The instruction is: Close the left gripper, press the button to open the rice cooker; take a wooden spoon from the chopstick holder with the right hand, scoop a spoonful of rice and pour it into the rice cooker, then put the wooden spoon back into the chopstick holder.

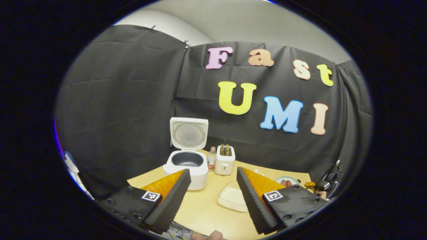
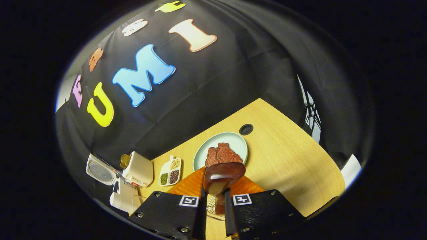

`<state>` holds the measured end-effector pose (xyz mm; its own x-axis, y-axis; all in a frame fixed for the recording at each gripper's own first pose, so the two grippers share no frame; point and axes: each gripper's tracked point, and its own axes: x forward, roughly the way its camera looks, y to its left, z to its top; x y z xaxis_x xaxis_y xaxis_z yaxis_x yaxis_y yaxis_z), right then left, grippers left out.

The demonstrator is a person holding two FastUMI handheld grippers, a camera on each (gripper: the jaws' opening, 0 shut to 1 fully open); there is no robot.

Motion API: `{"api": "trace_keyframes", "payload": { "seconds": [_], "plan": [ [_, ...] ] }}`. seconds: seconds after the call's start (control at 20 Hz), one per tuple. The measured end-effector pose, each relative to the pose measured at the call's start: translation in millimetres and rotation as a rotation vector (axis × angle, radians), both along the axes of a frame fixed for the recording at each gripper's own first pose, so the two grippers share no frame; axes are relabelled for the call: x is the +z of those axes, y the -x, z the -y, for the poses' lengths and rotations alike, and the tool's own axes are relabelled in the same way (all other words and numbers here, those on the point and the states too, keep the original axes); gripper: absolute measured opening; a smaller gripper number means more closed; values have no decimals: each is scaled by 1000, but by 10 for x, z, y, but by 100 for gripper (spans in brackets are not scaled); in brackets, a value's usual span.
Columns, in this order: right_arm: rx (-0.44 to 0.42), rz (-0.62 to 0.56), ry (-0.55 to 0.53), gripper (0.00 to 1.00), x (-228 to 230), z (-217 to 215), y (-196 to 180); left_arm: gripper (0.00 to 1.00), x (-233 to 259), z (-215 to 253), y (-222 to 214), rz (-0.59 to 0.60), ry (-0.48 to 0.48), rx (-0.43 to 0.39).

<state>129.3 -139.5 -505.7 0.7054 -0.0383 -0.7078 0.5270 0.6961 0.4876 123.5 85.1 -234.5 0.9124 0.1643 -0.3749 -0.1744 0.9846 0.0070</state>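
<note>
Two steps look done, judging by how things lie: the cooker stands with its lid up, and the spoon is already in the right gripper's hold.

Left gripper view: the left gripper hangs above the near edge of the table with its fingers spread wide and nothing between them. The cooker sits at the back left of the table, white, its dark inner pot exposed; I cannot tell whether any rice lies in it. Just beside it stand a small bottle and a toaster. A shallow white dish lies nearer, between the fingers' line of sight.

Right gripper view: the right gripper has its fingers drawn close on the handle of the spoon, gripping it from both sides. The spoon is dark, glossy wood, its bowl pointing forward over a plate carrying a reddish slab. No rice shows in the bowl. A divided tray of grains lies just left of the plate, the toaster and cooker beyond it.

Left to do, I judge: scoop, pour into the pot, return the spoon to its holder.
</note>
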Motion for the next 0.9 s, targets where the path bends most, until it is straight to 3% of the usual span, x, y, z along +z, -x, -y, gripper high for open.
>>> {"api": "trace_keyframes", "payload": {
  "seconds": [0.25, 0.45, 0.7, 0.9],
  "plan": [
    [94, 54, 107, 23, 764, -152, -128, 94, 52, -279, -16, 64, 92, -7],
    [188, 134, 45, 22, 1456, -879, -258, 94, 188, -756, -20, 111, 127, -31],
    [232, 146, 44, 23, 1589, -1857, -458, 93, 306, -1191, 38, 159, 146, -126],
    [302, 110, 58, 22, 1444, -2442, -474, 93, 352, -1428, 62, 166, 148, -150]
  ]
}}
